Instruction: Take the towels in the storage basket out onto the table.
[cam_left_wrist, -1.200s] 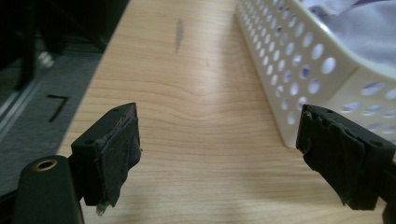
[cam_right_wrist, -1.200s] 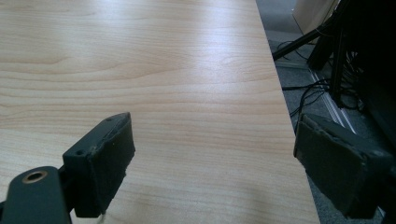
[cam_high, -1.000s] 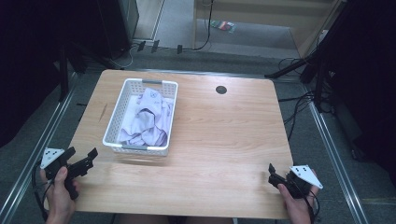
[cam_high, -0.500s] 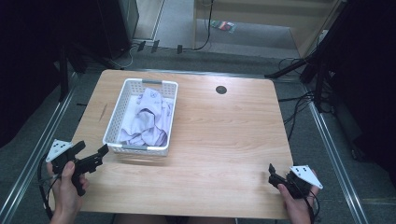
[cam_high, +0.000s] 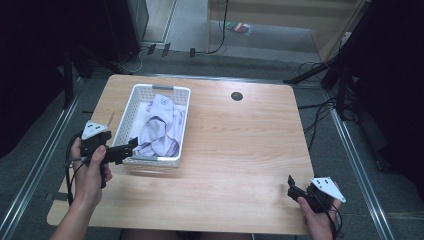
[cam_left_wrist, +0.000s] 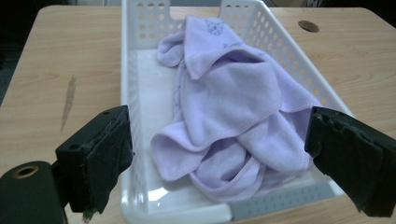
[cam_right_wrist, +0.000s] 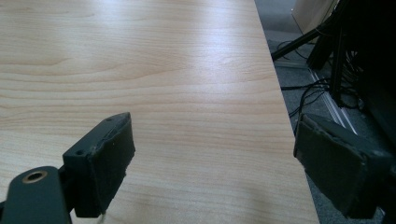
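Note:
A white perforated basket stands on the left half of the wooden table. A crumpled lavender towel lies inside it. My left gripper is held at the basket's near left corner and points into it. In the left gripper view its jaws stand wide open on either side of the basket's near end, with the towel just beyond them and nothing gripped. My right gripper rests low at the table's near right corner. It is open over bare wood.
A round cable hole sits at the far middle of the table. A dark streak marks the wood left of the basket. Cables and stand legs lie on the floor beyond the right edge.
My left hand has carried its gripper from the table's left edge forward and rightward to the basket's near corner. The right gripper has stayed still.

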